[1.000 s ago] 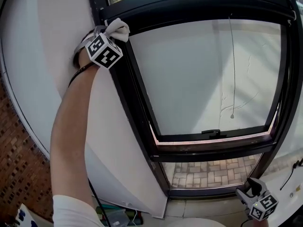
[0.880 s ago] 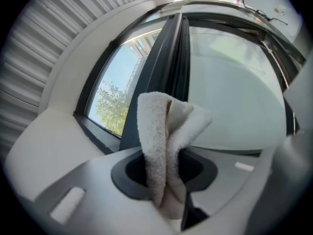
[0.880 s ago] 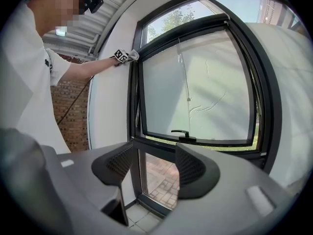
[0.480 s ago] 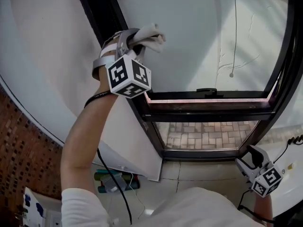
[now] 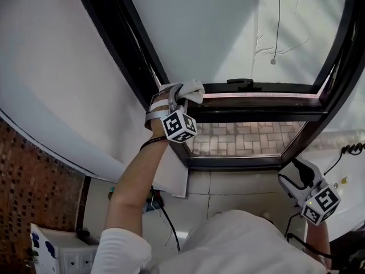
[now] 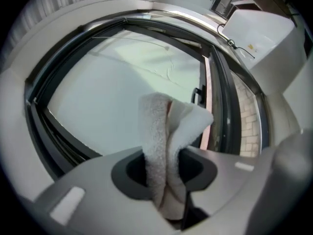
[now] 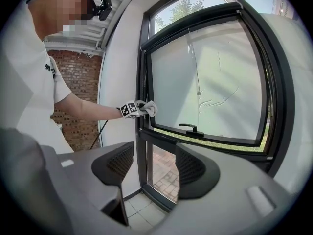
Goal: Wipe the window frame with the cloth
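Note:
A folded white cloth (image 5: pixel 189 90) is clamped in my left gripper (image 5: pixel 181 95), whose jaws are shut on it; in the left gripper view the cloth (image 6: pixel 168 146) stands up between the jaws. The cloth sits at the lower left corner of the black window frame (image 5: pixel 122 44), where the left upright meets the horizontal bar with the handle (image 5: pixel 239 84). The right gripper view also catches the cloth (image 7: pixel 148 108) and the frame (image 7: pixel 145 72). My right gripper (image 5: pixel 292 177) hangs low at the right, away from the window, open with nothing between its jaws (image 7: pixel 151 168).
White wall (image 5: pixel 51 79) lies left of the frame and brick wall (image 5: pixel 28 193) further left. Below the bar a lower pane shows brick paving (image 5: pixel 245 138). A blind cord (image 5: pixel 276 27) hangs over the upper pane. A cable (image 5: pixel 162 218) trails on the tiled floor.
My left gripper has slid down the left upright of the frame with the cloth, from the top corner to the horizontal bar. The head view has tipped downward. The right gripper stays low.

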`<move>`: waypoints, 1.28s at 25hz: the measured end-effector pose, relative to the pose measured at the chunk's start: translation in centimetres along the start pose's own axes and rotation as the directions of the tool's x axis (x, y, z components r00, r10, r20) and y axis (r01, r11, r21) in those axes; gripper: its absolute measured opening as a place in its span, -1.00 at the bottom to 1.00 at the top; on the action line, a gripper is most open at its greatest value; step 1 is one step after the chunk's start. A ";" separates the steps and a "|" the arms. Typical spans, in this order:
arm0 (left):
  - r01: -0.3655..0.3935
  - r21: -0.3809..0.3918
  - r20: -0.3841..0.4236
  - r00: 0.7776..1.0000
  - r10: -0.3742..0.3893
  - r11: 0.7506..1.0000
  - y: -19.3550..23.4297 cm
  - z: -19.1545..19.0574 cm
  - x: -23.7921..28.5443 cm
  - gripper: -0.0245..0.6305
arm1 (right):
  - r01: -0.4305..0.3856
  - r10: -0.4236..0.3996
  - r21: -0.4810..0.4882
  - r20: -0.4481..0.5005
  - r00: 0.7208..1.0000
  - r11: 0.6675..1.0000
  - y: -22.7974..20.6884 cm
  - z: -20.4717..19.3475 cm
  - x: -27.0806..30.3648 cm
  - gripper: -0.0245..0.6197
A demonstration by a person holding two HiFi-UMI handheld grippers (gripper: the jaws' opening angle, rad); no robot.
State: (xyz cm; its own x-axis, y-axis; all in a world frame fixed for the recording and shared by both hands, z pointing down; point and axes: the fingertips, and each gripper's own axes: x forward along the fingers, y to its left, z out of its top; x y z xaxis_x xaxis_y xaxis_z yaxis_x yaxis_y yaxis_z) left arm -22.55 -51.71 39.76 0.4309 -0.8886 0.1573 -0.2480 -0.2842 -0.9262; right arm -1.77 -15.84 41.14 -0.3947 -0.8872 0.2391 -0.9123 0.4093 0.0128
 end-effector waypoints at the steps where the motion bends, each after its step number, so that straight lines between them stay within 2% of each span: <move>1: 0.017 -0.021 -0.019 1.000 -0.017 1.000 -1.3 -1.1 0.8 -0.50 | 0.004 -0.004 0.004 -0.008 1.000 1.000 0.1 -0.3 -0.1 -0.08; 5: 0.089 -0.142 -0.096 0.990 -0.104 0.986 -5.2 -5.5 3.0 -0.50 | 0.030 -0.029 0.021 -0.039 0.999 0.999 0.2 -1.2 -0.9 -0.08; 9: 0.158 -0.150 -0.132 0.975 -0.179 0.976 -8.3 -8.3 4.1 -0.50 | 0.065 -0.062 0.042 -0.060 0.996 0.997 -0.4 -2.0 -1.6 -0.08; 12: 0.229 -0.172 -0.149 0.956 -0.255 0.958 -11.3 -9.4 4.1 -0.50 | 0.078 -0.075 0.053 -0.068 0.995 0.995 -0.7 -2.6 -2.1 -0.08; 19: 0.243 -0.271 -0.157 0.943 -0.292 0.931 -11.9 -9.2 2.9 -0.51 | 0.063 -0.059 0.065 -0.071 0.996 0.996 -1.4 -3.4 -3.1 -0.08; 22: 0.250 -0.271 -0.153 0.942 -0.298 0.929 -12.4 -7.5 1.8 -0.51 | 0.061 -0.058 0.060 -0.062 0.996 0.996 -2.7 -3.1 -3.9 -0.08; 25: 0.244 -0.243 -0.130 0.951 -0.281 0.939 -12.4 -4.4 1.1 -0.51 | 0.058 -0.055 0.061 -0.048 0.997 0.996 -4.0 -3.0 -4.3 -0.08; 29: 0.253 -0.179 -0.057 0.962 -0.267 0.951 -12.7 2.0 0.0 -0.51 | 0.039 -0.036 0.067 -0.037 0.999 0.997 -5.0 -3.5 -4.9 -0.08; 32: 0.275 -0.135 0.011 0.961 -0.276 0.952 -13.6 8.0 -0.6 -0.51 | 0.033 -0.031 0.069 -0.031 0.999 0.997 -6.2 -3.9 -5.9 -0.08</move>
State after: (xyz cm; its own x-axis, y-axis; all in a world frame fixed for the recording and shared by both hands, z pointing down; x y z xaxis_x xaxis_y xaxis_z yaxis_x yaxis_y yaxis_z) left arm -12.47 -44.44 49.51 0.4919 -0.7717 0.4031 -0.2349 -0.5635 -0.7921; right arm 6.64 -12.34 43.44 -0.3623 -0.8925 0.2688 -0.9304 0.3637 -0.0461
